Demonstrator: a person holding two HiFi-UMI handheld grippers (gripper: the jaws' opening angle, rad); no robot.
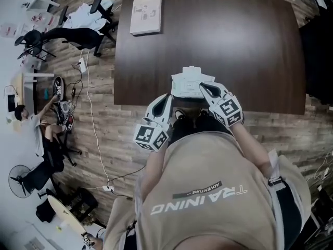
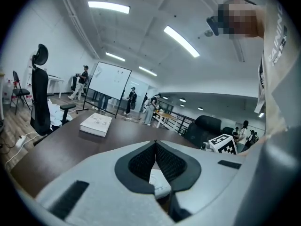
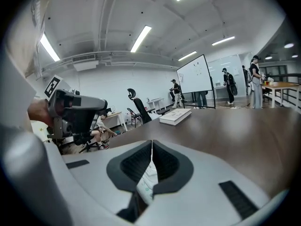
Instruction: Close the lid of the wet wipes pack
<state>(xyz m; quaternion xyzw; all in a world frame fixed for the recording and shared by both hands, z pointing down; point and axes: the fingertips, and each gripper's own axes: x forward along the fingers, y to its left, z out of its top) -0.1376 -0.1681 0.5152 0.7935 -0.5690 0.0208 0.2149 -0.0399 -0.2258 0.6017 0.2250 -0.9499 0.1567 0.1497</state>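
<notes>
Head view: wet wipes pack [image 1: 190, 82] lies on the dark bench [image 1: 234, 46] at its near edge, just in front of the person.
Left hand-held gripper [image 1: 168, 97]: tips at the pack's left near corner, just over the bench edge; contact can't be told from here.
Left jaws: left gripper view [image 2: 155, 144] shows them closed tip to tip with nothing clamped. The pack [image 2: 158, 185] shows through the gap under the pads.
Right hand-held gripper [image 1: 204, 86]: tips over the pack's right near part.
Right jaws: right gripper view [image 3: 151, 143] shows them pressed together and empty. The pack [image 3: 146, 180] is visible below, through the gap.
Lid: state unclear in all three views.
Other: white box [image 1: 145, 13] lies flat at the bench's far left corner, well apart from the pack. It is also seen from the left [image 2: 96, 124] and the right [image 3: 175, 117].
</notes>
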